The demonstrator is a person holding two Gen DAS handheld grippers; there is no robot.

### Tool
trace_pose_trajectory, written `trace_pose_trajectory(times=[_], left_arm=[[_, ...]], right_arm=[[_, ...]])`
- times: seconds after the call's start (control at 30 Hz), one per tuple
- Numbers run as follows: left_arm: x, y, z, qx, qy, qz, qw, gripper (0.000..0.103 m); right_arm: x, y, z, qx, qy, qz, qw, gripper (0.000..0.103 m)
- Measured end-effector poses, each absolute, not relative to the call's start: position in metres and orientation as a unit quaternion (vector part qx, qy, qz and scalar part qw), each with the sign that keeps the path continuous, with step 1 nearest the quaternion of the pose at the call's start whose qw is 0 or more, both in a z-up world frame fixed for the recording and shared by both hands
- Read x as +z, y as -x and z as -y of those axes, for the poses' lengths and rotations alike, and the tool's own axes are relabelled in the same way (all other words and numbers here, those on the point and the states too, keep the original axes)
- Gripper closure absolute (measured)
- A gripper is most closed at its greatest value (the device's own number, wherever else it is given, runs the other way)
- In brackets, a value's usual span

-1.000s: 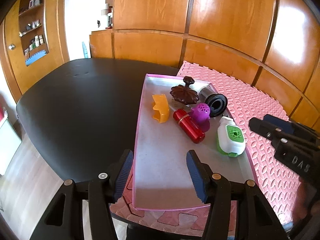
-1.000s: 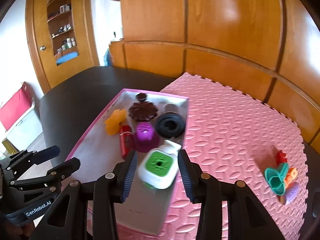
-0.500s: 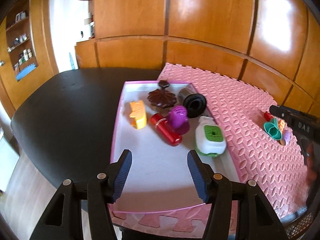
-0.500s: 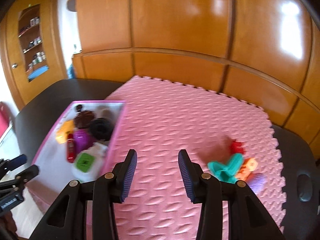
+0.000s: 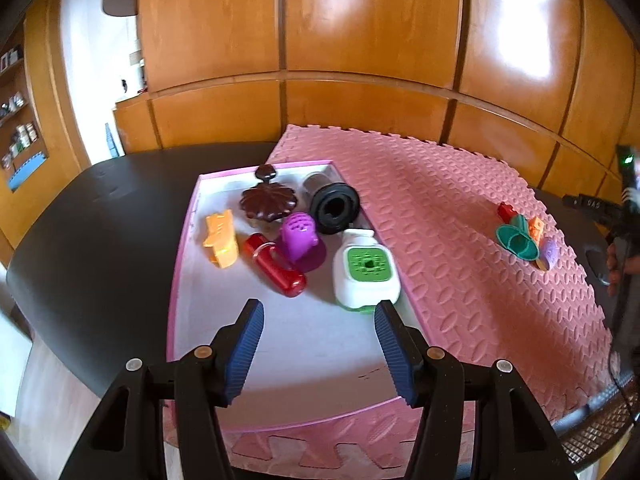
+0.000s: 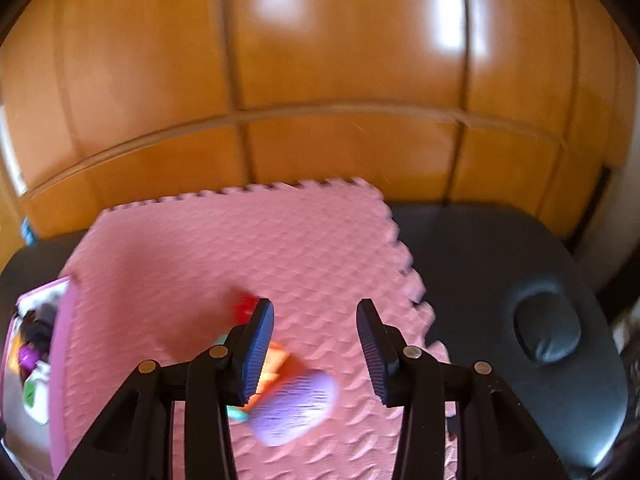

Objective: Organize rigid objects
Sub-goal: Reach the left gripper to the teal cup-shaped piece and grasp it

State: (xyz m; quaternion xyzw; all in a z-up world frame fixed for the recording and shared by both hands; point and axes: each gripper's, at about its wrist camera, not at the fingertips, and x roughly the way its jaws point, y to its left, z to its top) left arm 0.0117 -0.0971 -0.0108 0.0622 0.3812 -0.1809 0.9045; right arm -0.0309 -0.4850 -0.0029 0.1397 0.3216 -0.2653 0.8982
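Note:
A pink-rimmed tray (image 5: 304,344) holds several objects: an orange piece (image 5: 221,238), a red cylinder (image 5: 276,270), a purple cup (image 5: 299,236), a brown flower-shaped lid (image 5: 268,202), a black ring (image 5: 335,208) and a white-and-green box (image 5: 366,276). My left gripper (image 5: 318,320) is open and empty above the tray's near half. A small pile of toys (image 5: 524,236) lies on the pink foam mat (image 5: 460,240). My right gripper (image 6: 315,320) is open over that pile; a lilac oval piece (image 6: 294,406) and an orange piece (image 6: 276,364) lie just below it, blurred.
The mat lies on a black padded table (image 5: 100,232) with a dimple (image 6: 546,330) on its right part. Wooden wall panels (image 5: 360,60) stand behind. A shelf cabinet (image 5: 16,132) is at far left. The tray shows at the left edge of the right wrist view (image 6: 60,360).
My right gripper has left the tray and swung right across the mat to the toy pile. My left gripper has turned right, so the pile and right gripper show at its right edge.

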Motion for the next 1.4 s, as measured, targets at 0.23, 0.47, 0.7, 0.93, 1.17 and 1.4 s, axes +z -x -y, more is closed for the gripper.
trace_pose_trajectory(times=[0.23, 0.47, 0.7, 0.93, 1.17, 1.4], left_arm=[[-0.006, -0.014, 0.135, -0.213, -0.092, -0.382, 0.895, 0.044], [-0.012, -0.018, 0.187, -0.264, -0.108, -0.394, 0.874, 0.044], [-0.019, -0.023, 0.234, -0.303, -0.121, -0.408, 0.853, 0.044], [-0.017, -0.042, 0.279, -0.338, -0.118, -0.404, 0.842, 0.044], [-0.025, -0.061, 0.329, -0.37, -0.132, -0.406, 0.825, 0.045], [-0.039, -0.074, 0.372, -0.387, -0.15, -0.413, 0.811, 0.045]], right_arm=[[-0.028, 0.041, 0.527, -0.268, -0.256, -0.331, 0.868, 0.06], [-0.027, 0.042, 0.524, -0.247, -0.276, -0.338, 0.865, 0.06], [-0.029, 0.04, 0.525, -0.243, -0.28, -0.343, 0.863, 0.06], [-0.028, 0.04, 0.525, -0.237, -0.286, -0.34, 0.864, 0.06], [-0.026, 0.038, 0.523, -0.229, -0.285, -0.339, 0.867, 0.06], [-0.03, 0.038, 0.528, -0.22, -0.307, -0.346, 0.859, 0.06]])
